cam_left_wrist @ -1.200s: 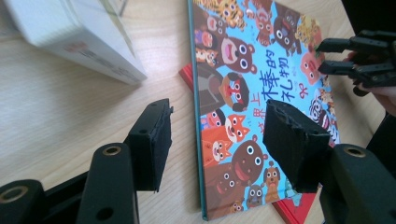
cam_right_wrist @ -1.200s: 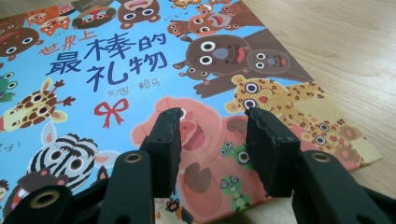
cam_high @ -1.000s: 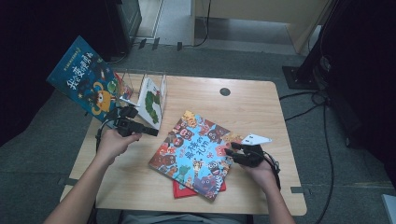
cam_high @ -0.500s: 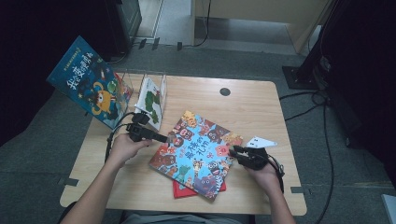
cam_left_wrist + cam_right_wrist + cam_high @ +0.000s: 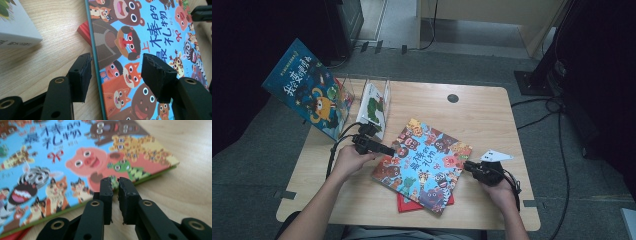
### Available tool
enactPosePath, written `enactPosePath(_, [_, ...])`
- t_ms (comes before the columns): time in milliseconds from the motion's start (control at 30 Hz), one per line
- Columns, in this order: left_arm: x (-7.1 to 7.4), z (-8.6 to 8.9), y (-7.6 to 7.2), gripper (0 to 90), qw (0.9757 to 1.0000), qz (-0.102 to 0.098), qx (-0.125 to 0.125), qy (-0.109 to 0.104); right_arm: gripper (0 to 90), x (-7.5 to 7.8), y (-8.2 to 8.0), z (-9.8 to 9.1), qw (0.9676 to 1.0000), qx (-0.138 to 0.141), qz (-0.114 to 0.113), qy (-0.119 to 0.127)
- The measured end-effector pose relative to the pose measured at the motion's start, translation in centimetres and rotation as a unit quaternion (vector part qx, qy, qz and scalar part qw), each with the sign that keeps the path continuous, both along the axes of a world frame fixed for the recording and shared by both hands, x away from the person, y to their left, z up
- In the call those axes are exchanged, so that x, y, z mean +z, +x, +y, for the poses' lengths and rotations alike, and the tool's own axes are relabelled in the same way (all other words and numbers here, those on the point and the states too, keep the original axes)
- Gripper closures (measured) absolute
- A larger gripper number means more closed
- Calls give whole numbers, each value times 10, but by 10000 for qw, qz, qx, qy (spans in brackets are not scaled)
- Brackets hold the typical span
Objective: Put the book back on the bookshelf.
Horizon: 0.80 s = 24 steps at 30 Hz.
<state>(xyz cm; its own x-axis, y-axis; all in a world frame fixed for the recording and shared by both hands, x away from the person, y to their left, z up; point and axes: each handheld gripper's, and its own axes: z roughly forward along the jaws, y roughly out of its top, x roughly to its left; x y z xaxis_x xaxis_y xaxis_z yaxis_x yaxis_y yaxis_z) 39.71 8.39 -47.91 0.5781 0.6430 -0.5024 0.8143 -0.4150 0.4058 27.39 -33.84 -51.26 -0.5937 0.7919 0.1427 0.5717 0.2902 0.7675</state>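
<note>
Here the left gripper [image 5: 115, 72] is gaping over the book's [image 5: 424, 162] edge, while the right gripper [image 5: 114, 182] is closing, nearly shut, empty.

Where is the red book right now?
In the high view, the red book lies flat near the table's front edge, mostly covered by the blue animal picture book, between the two grippers.

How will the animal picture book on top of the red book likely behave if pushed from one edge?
The animal picture book looks flat and thin with a glossy cover, so it will probably slide, not tip. Resting partly on the red book, it may pivot or drag that along.
</note>
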Motion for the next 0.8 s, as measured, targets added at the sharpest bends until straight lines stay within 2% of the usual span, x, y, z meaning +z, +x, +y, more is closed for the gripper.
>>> enactPosePath(33, [-3,0,0,424,10000,47,42,-4,845,-2,-1,0,10000,53,-8,-62])
enactPosePath(133, [-7,0,0,425,9999,66,-26,79,856,-2,0,0,10000,51,-11,40])
enactPosePath(300, [-6,1,-1,424,10000,57,28,10,856,-2,1,-1,10000,64,-7,42])
enactPosePath(500, [-8,3,-4,423,9999,56,19,98,855,-1,4,-1,10000,63,-23,47])
enactPosePath(800, [-10,5,-8,419,9999,92,112,75,854,-1,10,1,9999,121,-1,50])
